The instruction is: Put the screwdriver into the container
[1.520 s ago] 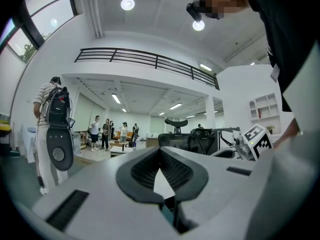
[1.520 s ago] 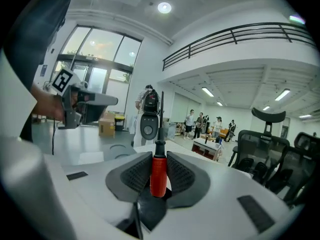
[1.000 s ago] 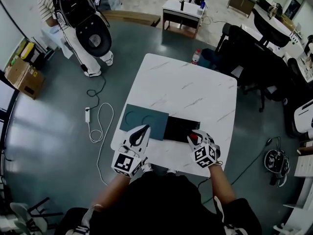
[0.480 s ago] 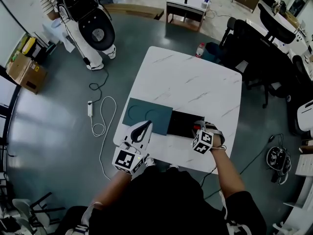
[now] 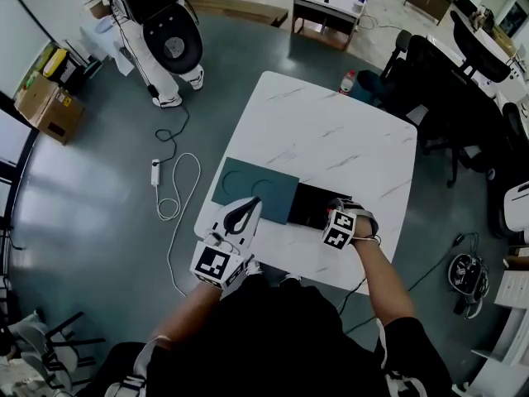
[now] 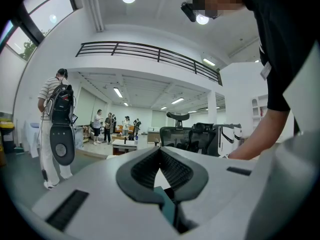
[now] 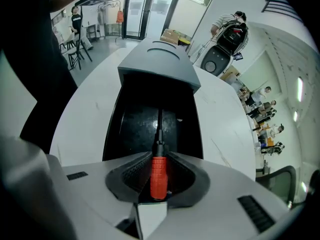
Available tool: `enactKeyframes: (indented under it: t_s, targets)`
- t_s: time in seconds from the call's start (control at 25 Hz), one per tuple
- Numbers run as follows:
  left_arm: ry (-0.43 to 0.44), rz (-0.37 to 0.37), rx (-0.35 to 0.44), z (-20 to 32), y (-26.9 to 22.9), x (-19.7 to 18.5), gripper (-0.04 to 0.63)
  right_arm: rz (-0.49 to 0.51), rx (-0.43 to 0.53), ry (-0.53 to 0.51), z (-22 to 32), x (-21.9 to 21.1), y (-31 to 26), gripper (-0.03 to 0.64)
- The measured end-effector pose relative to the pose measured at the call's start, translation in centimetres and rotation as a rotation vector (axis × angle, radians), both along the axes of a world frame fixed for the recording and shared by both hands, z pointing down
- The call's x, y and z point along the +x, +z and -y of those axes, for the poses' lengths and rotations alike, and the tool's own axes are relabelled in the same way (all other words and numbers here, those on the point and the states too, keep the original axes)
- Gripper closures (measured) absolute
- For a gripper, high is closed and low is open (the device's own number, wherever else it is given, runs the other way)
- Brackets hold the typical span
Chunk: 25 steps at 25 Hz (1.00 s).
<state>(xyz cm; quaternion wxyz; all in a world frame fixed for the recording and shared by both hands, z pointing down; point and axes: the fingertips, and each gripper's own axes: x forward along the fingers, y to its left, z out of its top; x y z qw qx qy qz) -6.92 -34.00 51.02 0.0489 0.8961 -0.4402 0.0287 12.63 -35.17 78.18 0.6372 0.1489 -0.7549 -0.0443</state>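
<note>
The screwdriver [image 7: 158, 174] has a red ribbed handle and a dark shaft. My right gripper [image 7: 159, 156] is shut on the handle and points steeply down. The shaft reaches into the black container [image 7: 142, 119], an open tray on the white table [image 5: 331, 139]. In the head view the right gripper [image 5: 337, 218] hangs over the container [image 5: 310, 207] at its right end. A teal lid [image 5: 254, 190] lies left of the container. My left gripper [image 5: 245, 213] hovers level at the lid's near edge. Its jaws [image 6: 160, 151] meet at the tips with nothing between them.
A person with a backpack [image 5: 153, 15] stands on the floor beyond the table's far left. A white cable and power strip [image 5: 159, 176] lie on the floor to the left. Office chairs [image 5: 450, 73] crowd the right side. A bottle [image 5: 350, 81] stands by the far corner.
My right gripper has sunk toward the black container with the screwdriver and tipped to point more steeply down. The left gripper has stayed put.
</note>
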Motion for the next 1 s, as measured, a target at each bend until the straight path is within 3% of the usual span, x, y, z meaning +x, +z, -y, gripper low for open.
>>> enactKeyframes:
  t_s: [0.4,0.48,0.6,0.68,0.8,1.0]
  targets:
    - [0.006,0.013,0.004,-0.1,-0.1,-0.1,0.591,-0.010,-0.037,0.023,-0.5,-0.3,0.5,0.502]
    - [0.010,0.012,-0.001,-0.2,-0.1,0.0,0.591,0.018,-0.022,0.039,-0.7,-0.7,-0.8,0.465]
    - [0.029,0.019,0.014,-0.1,-0.6,0.4,0.591,0.102,0.029,0.080,-1.0,-1.4,-4.1,0.462]
    - [0.040,0.018,0.024,-0.1,-1.1,0.6,0.591,0.210,0.090,0.131,-1.1,-1.9,-7.2,0.462]
    - [0.043,0.003,0.030,-0.3,-1.3,1.1,0.591,0.456,0.187,0.271,-1.7,-2.5,-12.5,0.465]
    - [0.054,-0.013,0.042,-0.6,-1.6,2.0,0.591,0.874,0.375,0.469,-2.3,-2.9,-21.6,0.555]
